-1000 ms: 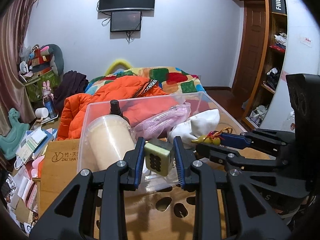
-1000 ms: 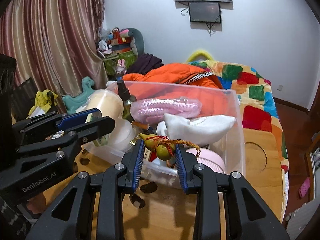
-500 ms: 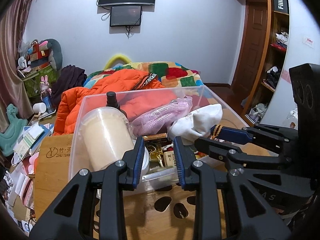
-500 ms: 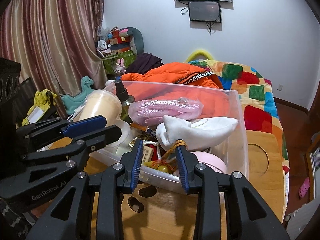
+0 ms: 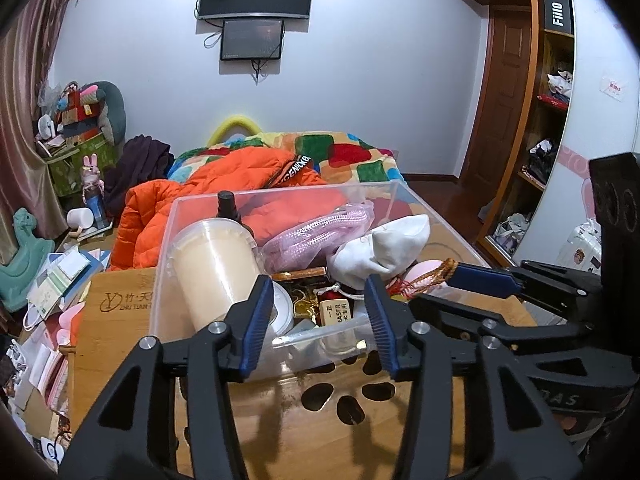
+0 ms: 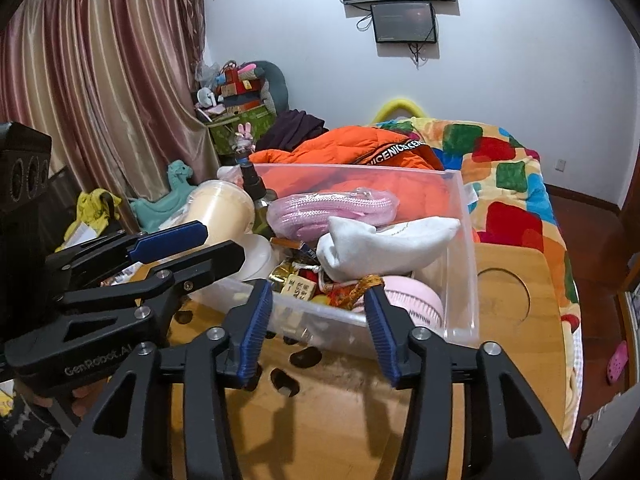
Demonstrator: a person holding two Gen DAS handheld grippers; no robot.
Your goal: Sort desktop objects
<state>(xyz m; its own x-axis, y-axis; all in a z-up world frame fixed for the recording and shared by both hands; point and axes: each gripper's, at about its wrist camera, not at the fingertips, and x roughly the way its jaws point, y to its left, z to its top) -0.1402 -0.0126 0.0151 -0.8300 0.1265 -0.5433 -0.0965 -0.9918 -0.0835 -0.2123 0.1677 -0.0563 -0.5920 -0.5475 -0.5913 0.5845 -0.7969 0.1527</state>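
1. Setting, left wrist view: bedroom; wooden table (image 5: 132,320) in front of a bed with patchwork quilt (image 5: 352,156) and orange jacket (image 5: 224,184); two dark screens (image 5: 256,12) on the white wall
2. Left wrist view: clear plastic bin (image 5: 404,196) standing on the table, holding a cream tumbler (image 5: 216,268), dark bottle (image 5: 228,208), pink mesh pouch (image 5: 316,232), white cloth (image 5: 384,248), small labelled block (image 5: 336,312)
3. Left wrist view: left gripper (image 5: 320,320) spread wide, nothing between its blue pads, hovering at the bin's near wall
4. Left wrist view: right gripper (image 5: 460,284) enters from the right, beside the bin; its spread cannot be told here
5. Right wrist view: right gripper (image 6: 318,324) wide apart, holding nothing, just before the bin (image 6: 460,240); tasselled gourd charm (image 6: 352,292) lies inside the bin beside a pink round item (image 6: 412,296)
6. Right wrist view: left gripper (image 6: 212,244) at left, near the tumbler (image 6: 220,212), holding nothing; pink curtain (image 6: 100,100) behind
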